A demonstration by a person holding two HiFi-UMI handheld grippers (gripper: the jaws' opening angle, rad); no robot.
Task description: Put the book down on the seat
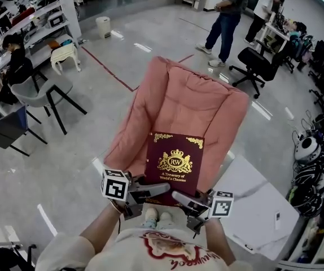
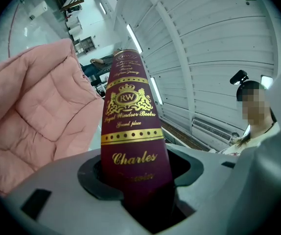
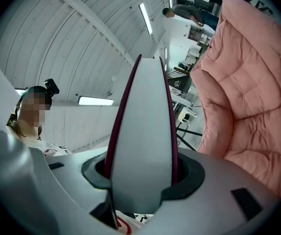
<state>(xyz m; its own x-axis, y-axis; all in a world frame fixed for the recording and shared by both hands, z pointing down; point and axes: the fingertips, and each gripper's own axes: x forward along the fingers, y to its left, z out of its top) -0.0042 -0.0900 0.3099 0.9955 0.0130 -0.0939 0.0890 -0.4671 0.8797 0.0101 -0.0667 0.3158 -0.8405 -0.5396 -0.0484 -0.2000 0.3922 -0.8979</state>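
Item: maroon gold-crested hardcover book, held over pink quilted seat. Fingers of your left gripper and right gripper clamp its near edge. Next: lower it flat, then release.

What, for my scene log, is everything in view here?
Maroon hardcover book with gold crest: one, dark red, above the armchair, held at its near edge.
Padded quilted armchair: one, pink, centre.
Black swivel office chair: one, black, upper right.
Grey shell chair: one, grey, left.
White plastic stool: one, white, upper left.
Standing people: two, grey and white tops, top.
Seated person: one, dark top, left.
Left gripper: one, grey, shut on the book's spine edge.
Right gripper: one, grey, shut on its page edge.
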